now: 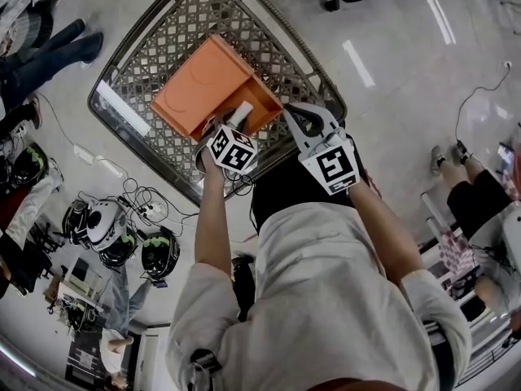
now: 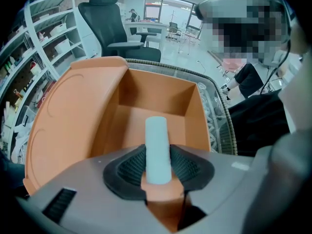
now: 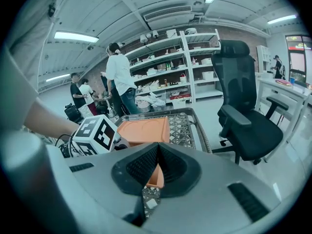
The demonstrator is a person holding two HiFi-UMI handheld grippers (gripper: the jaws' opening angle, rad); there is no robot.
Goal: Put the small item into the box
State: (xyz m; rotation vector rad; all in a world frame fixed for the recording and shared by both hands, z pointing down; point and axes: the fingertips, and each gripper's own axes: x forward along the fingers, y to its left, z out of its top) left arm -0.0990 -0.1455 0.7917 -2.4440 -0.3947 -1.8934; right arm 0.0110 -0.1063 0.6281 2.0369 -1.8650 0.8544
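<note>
An orange box [image 1: 203, 80] with its lid swung open lies in a wire basket [image 1: 163, 39]. My left gripper [image 1: 237, 125] hovers over the box's near edge, shut on a small white cylinder [image 1: 241, 113]. In the left gripper view the cylinder [image 2: 158, 150] stands between the ribbed pads [image 2: 131, 168] and points into the box's open compartment [image 2: 161, 101]. My right gripper [image 1: 291, 111] sits just right of the box, shut with nothing in it. In the right gripper view its jaws [image 3: 157, 152] meet above the basket [image 3: 183, 126], with the box [image 3: 144, 130] and the left gripper's marker cube [image 3: 95, 135] ahead on the left.
A black office chair [image 3: 243, 106] stands right of the basket. Shelving [image 3: 170, 62] and people [image 3: 119, 77] are at the back. Helmets [image 1: 106, 226] and cables [image 1: 138, 198] lie on the floor to the left. Another seated person's legs [image 1: 464, 186] are at right.
</note>
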